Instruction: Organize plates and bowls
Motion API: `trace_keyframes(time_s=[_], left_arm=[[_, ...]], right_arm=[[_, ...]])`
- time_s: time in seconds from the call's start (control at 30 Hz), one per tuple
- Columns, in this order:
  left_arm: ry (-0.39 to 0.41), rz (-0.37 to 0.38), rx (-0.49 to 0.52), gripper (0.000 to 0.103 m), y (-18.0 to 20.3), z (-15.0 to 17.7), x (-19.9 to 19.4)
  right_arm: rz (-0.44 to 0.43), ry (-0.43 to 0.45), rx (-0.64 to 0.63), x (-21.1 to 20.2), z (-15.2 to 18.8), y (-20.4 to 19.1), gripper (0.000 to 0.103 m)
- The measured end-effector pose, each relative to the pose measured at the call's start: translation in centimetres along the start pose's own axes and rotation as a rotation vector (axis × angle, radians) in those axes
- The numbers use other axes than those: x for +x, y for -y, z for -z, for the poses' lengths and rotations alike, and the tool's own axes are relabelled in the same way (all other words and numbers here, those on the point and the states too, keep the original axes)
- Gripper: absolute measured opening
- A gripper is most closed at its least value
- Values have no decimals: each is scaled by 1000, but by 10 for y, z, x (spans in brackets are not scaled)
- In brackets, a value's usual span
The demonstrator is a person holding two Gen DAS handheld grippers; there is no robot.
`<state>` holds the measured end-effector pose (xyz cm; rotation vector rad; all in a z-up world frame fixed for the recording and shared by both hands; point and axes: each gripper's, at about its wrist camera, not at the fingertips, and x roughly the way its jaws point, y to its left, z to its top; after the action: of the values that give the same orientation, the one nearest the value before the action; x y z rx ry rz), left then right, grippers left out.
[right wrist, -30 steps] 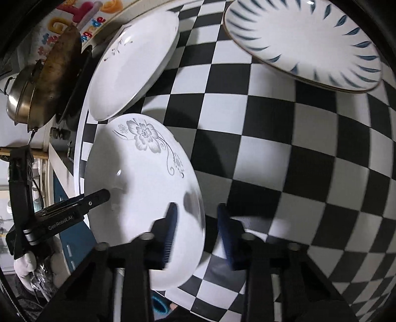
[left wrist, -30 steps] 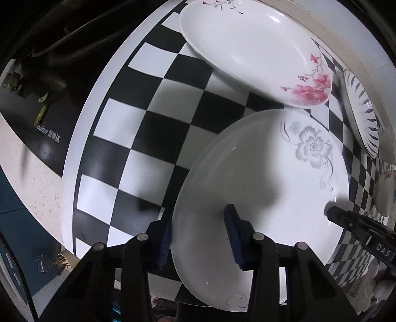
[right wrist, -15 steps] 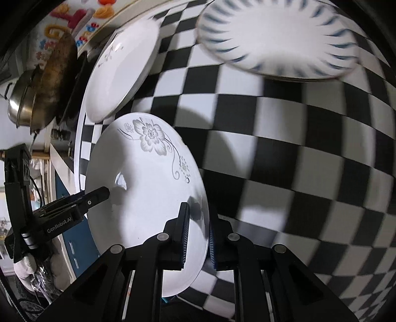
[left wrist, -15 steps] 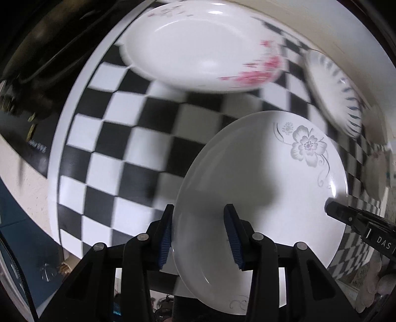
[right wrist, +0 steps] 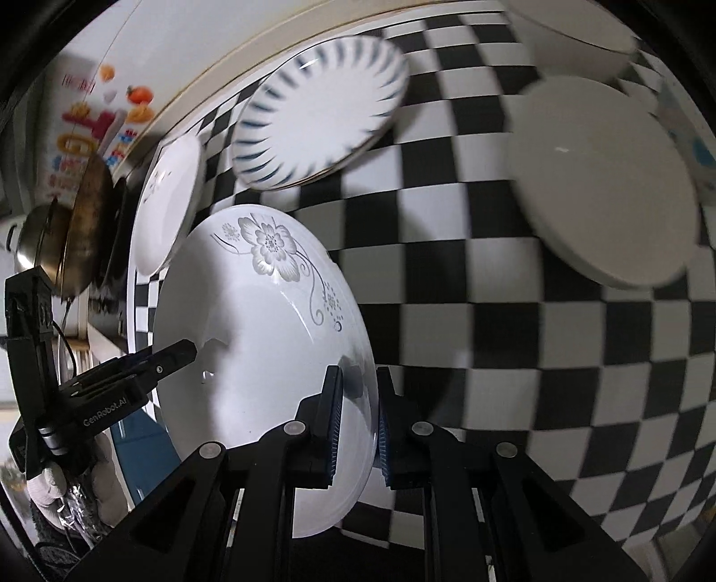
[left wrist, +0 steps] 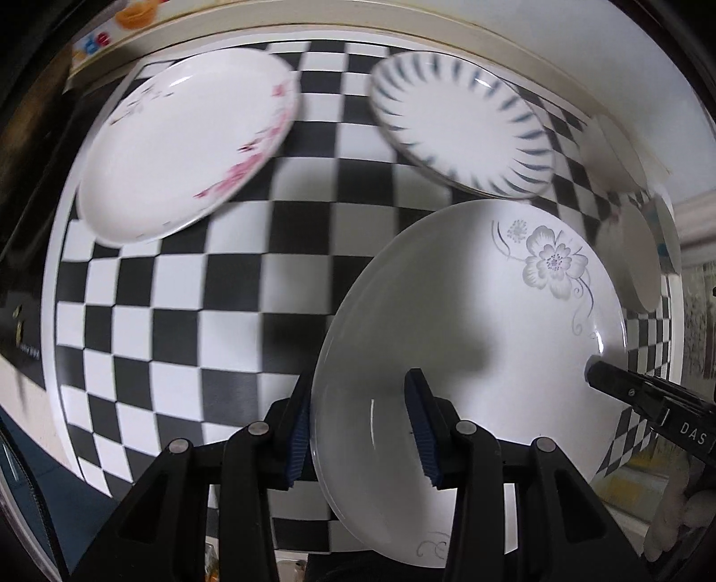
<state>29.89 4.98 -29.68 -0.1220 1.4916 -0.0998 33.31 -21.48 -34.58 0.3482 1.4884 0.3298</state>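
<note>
White plate (right wrist: 268, 322) rim between right claw (right wrist: 358, 421).

A black-and-white checkered tabletop (left wrist: 188, 313) is carrying the dishes. A pink-blossom plate (left wrist: 188, 139) is lying at the far left, a blue-striped plate (left wrist: 461, 125) is resting at the far middle, and a plain white plate (right wrist: 599, 179) is sitting to the right. Another white dish (right wrist: 577, 36) is sitting beyond it, blurred.

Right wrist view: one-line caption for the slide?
Right claw clamps the grey-flower plate by its rim above the checkered table.
</note>
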Motion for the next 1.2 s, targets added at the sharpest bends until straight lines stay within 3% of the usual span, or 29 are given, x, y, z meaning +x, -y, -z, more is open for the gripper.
trace_keyframes(time_s=[0.33, 0.77, 0.87, 1.0, 1.13, 1.2], left_arm=[[-39, -1, 66, 37, 37, -18, 38], [-79, 3, 40, 36, 40, -22, 69], [-39, 38, -18, 36, 23, -25, 41], [83, 35, -207, 37, -36, -31, -9], [121, 65, -414, 38, -107, -38, -23], [122, 62, -500, 38, -126, -46, -13]], right_arm=[[20, 25, 96, -4, 16, 49, 16], [38, -8, 94, 14, 14, 58, 17], [28, -77, 105, 5, 5, 65, 19], [-8, -20, 92, -44, -10, 56, 23], [-62, 38, -64, -85, -53, -8, 45], [-120, 23, -156, -76, -84, -49, 46]])
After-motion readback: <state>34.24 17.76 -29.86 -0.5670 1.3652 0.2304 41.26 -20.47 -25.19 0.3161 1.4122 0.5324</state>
